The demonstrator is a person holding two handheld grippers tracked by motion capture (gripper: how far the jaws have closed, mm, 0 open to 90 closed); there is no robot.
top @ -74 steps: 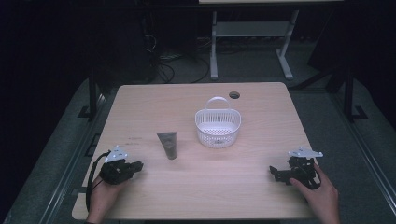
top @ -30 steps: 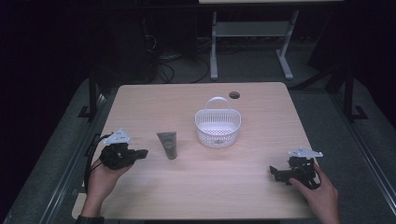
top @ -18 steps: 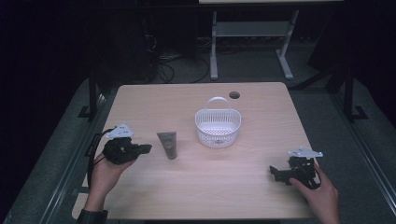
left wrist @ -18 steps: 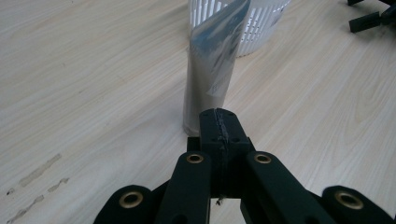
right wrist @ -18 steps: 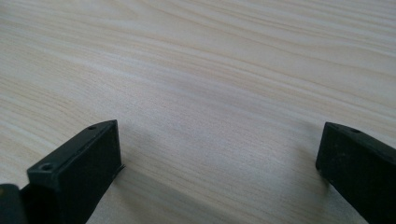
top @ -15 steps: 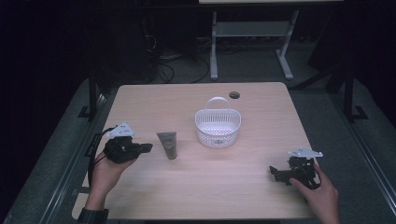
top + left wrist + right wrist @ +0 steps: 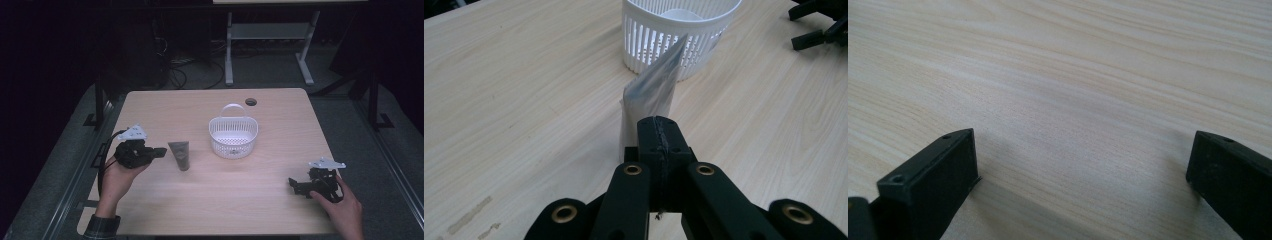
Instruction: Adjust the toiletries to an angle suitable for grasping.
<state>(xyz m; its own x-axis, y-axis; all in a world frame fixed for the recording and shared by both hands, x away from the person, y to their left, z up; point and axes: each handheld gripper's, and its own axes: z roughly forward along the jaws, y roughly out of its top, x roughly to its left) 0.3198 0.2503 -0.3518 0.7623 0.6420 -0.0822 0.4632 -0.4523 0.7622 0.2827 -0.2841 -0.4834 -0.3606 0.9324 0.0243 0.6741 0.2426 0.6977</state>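
Observation:
A grey squeeze tube (image 7: 180,155) lies on the wooden table, left of a white slotted basket (image 7: 233,136) with a handle. My left gripper (image 7: 161,150) is held just left of the tube, jaws pressed together with nothing between them. In the left gripper view the shut jaws (image 7: 659,127) point at the tube (image 7: 651,92), with the basket (image 7: 679,30) beyond it. My right gripper (image 7: 293,184) rests near the table's front right, a hand around it. In the right gripper view the gripper (image 7: 1081,145) stands wide open over bare wood.
A round cable hole (image 7: 251,102) sits near the table's far edge. The table's left edge (image 7: 107,150) is close to my left hand. The right gripper (image 7: 819,25) shows far off in the left gripper view. Dark floor, cables and a stand lie beyond the table.
My left gripper has moved away from the near edge and rightward, rising a little, so its shut jaws now sit close to the tube. The right gripper has stayed put.

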